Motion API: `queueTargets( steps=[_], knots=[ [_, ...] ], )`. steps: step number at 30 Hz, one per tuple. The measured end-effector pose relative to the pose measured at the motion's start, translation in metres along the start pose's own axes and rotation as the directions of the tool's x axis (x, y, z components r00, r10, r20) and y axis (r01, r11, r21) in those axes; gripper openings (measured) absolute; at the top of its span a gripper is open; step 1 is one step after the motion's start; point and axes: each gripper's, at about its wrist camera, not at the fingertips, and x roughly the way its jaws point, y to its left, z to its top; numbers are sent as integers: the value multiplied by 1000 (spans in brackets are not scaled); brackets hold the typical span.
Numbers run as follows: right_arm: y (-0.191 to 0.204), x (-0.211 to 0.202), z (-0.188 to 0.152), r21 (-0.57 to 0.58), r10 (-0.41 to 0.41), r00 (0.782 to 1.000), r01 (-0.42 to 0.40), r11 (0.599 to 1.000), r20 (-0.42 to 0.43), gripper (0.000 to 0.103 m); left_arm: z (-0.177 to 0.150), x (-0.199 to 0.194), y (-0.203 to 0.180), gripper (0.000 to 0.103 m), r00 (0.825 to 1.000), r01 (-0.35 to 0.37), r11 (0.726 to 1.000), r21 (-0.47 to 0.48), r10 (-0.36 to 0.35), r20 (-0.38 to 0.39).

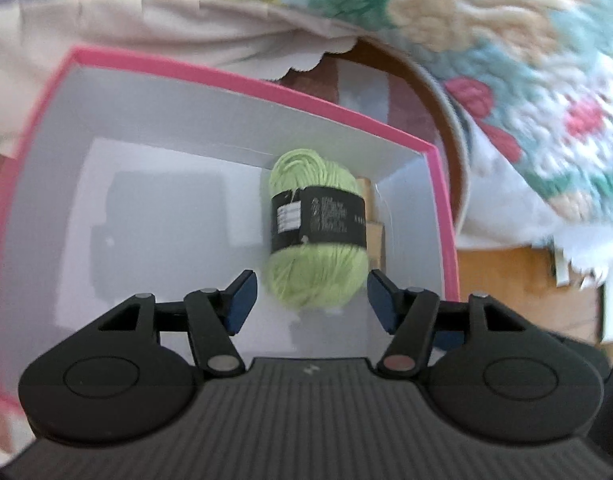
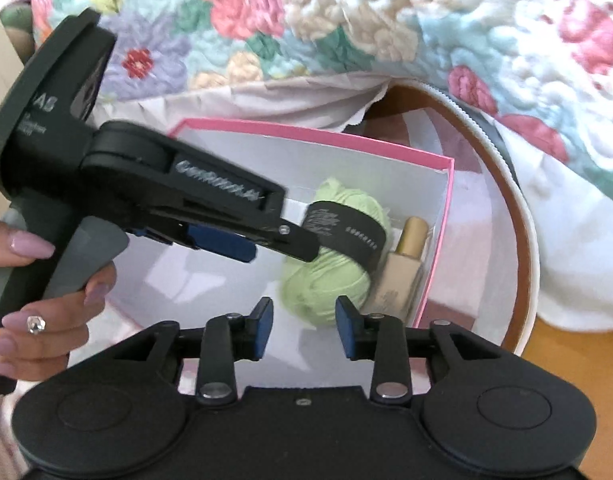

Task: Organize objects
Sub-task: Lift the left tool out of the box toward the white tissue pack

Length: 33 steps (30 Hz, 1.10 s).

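Yarn (image 1: 316,226), a pale green skein banded in black, is lying at centre frame of the left wrist view, inside a pink-rimmed box (image 1: 242,82) with a white interior. Just beside it, against the box's right wall, a beige bottle with a gold cap (image 2: 402,264) is resting. The left tool (image 1: 308,300) is hanging over the skein with its jaws wide apart, gripping nothing and flanking the skein's near end without clear contact. The right tool (image 2: 304,330) is hovering at lower centre of its own view, jaws likewise parted and empty. Placement of the skein appears to be finishing. Next, judging by the layout, each tool needs lifting clear of the box before fetching another item.
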Motion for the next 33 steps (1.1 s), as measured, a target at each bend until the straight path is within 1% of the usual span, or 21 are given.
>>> queueTargets(
  steps=[2, 3, 4, 5, 7, 9, 11, 13, 17, 19, 22, 24, 25, 28, 33],
  knots=[
    [6, -23, -10, 21, 13, 1000, -13, 1000, 17, 45, -7, -21, 3, 66, 1000, -11, 1000, 23, 11, 4],
    [10, -29, -12, 27, 15, 1000, -16, 1000, 25, 47, -6, -35, 4, 67, 1000, -11, 999, 32, 11, 7],
    [14, -34, -14, 27, 17, 999, -18, 999, 31, 48, -9, -55, 16, 67, 1000, -8, 999, 43, 8, 12],
    [19, -44, -18, 22, 17, 999, -18, 1000, 34, 49, -16, -66, 14, 67, 1000, -10, 999, 51, 10, 15],
    [32, -56, -19, 3, 14, 999, -14, 1000, 37, 49, -30, -92, 14, 69, 999, -39, 997, 67, 37, 26],
    [45, -76, -23, -12, 19, 999, -19, 1000, 41, 51, -39, -112, 9, 71, 997, -69, 994, 88, 67, 35],
    [56, -96, -24, -18, 28, 998, -27, 999, 54, 54, -49, -132, 6, 74, 996, -82, 991, 105, 79, 38],
    [67, -116, -26, -38, 36, 997, -33, 999, 67, 62, -59, -149, 4, 76, 996, -86, 990, 112, 83, 35],
    [90, -153, -32, -95, 42, 995, -34, 995, 89, 67, -83, -183, 3, 77, 996, -90, 988, 122, 88, 23],
    [100, -170, -36, -120, 48, 993, -34, 992, 108, 72, -95, -196, 4, 79, 997, -78, 988, 134, 78, 5],
    [114, -193, -46, -143, 67, 988, -47, 989, 138, 77, -111, -209, 4, 81, 996, -87, 984, 153, 92, -23],
    [121, -202, -53, -155, 81, 987, -59, 986, 140, 79, -122, -215, 3, 83, 994, -100, 981, 167, 105, -23],
    [124, -205, -59, -163, 89, 987, -66, 984, 135, 79, -127, -217, 3, 85, 994, -99, 980, 175, 105, -25],
    [132, -209, -77, -188, 99, 989, -77, 979, 107, 82, -146, -217, 4, 86, 995, -86, 978, 191, 95, -41],
    [136, -197, -120, -211, 92, 995, -82, 974, 38, 82, -178, -196, 13, 86, 992, -73, 977, 201, 92, -83]
  ],
)
